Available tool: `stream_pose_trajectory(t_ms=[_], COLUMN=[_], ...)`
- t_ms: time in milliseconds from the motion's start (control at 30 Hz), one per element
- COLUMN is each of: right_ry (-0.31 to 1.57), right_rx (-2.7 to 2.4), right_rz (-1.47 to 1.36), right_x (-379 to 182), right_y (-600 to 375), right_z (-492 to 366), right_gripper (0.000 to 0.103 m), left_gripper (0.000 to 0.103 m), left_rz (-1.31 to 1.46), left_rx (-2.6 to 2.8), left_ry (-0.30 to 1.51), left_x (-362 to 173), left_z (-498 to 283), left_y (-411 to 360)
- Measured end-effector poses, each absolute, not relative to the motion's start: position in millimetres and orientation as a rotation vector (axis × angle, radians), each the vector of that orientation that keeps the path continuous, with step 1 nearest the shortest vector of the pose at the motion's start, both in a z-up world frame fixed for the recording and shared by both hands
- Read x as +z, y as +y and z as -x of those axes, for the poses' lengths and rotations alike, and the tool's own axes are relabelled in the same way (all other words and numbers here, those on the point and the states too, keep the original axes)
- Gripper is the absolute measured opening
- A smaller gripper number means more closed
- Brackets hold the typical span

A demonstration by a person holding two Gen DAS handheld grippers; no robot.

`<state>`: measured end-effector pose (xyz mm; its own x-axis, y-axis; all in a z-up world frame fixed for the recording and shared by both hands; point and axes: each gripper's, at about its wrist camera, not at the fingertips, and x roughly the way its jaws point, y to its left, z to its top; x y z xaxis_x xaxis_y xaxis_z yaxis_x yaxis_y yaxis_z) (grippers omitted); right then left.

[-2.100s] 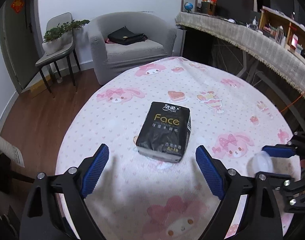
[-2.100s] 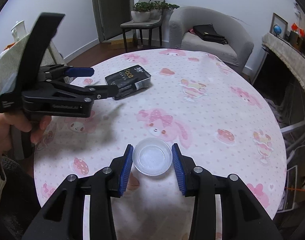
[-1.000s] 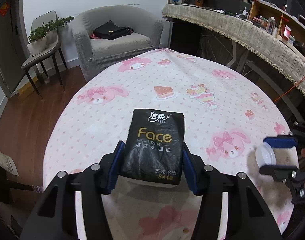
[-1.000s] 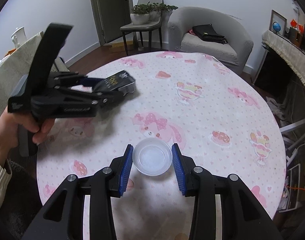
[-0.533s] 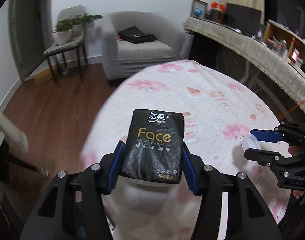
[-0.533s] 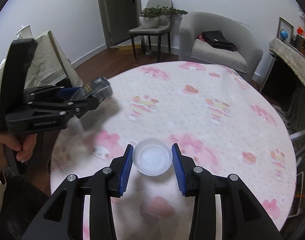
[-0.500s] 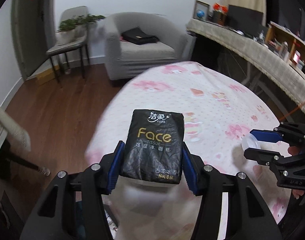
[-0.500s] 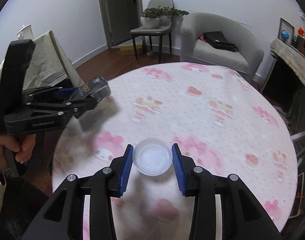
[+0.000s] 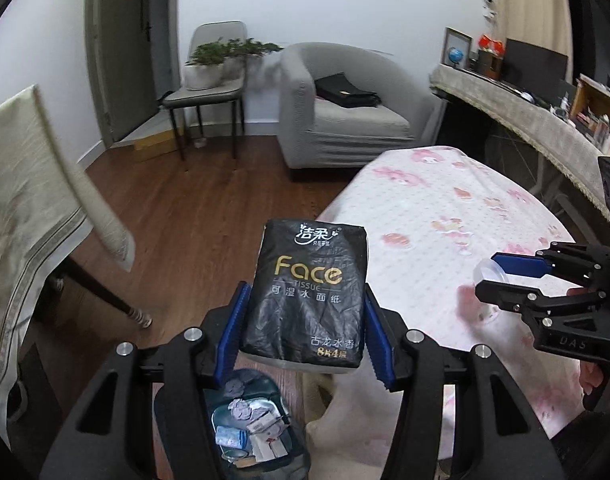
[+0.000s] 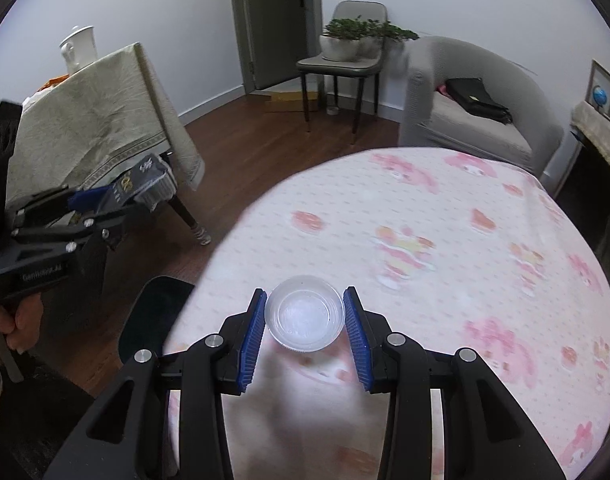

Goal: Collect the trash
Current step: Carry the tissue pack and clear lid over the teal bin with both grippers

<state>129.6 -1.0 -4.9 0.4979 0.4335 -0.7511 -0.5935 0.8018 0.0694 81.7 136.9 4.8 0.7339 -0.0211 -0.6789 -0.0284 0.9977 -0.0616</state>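
My left gripper [image 9: 307,312] is shut on a black tissue pack [image 9: 309,284] marked "Face" and holds it in the air past the table's left edge, above a dark trash bin [image 9: 245,428] on the floor that holds crumpled paper and wrappers. My right gripper [image 10: 305,320] is shut on a small clear plastic cup [image 10: 304,318] and holds it above the round table with the pink cartoon cloth [image 10: 445,280]. The right gripper and cup [image 9: 491,271] show at the right of the left wrist view. The left gripper with the pack [image 10: 141,188] shows at the left of the right wrist view.
A second table under a beige cloth [image 9: 21,208] stands left of the bin. A grey armchair [image 9: 345,116] with a black bag and a chair bearing a potted plant [image 9: 213,76] stand at the back. The bin's rim [image 10: 157,312] shows beside the round table's edge.
My left gripper closed on the tissue pack, lifted it off the table and swung it left over the bin. My right gripper, still holding the cup, has moved left towards the table's edge.
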Motion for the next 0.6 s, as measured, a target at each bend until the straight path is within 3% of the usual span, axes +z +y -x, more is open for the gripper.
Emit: stream_pose_trajectory(t_ms=[600], right_ry=[0.855], right_rx=[0.793], right_rz=[0.246], right_x=[-18.3], right_y=[116.3], right_z=[-108.2], right_gripper=[0.04], left_gripper=[0.056], left_rz=[0.149], left_rx=[0.161], left_ry=[0.879], left_x=[-66.7], left_z=[-38.9], left_y=[229.1])
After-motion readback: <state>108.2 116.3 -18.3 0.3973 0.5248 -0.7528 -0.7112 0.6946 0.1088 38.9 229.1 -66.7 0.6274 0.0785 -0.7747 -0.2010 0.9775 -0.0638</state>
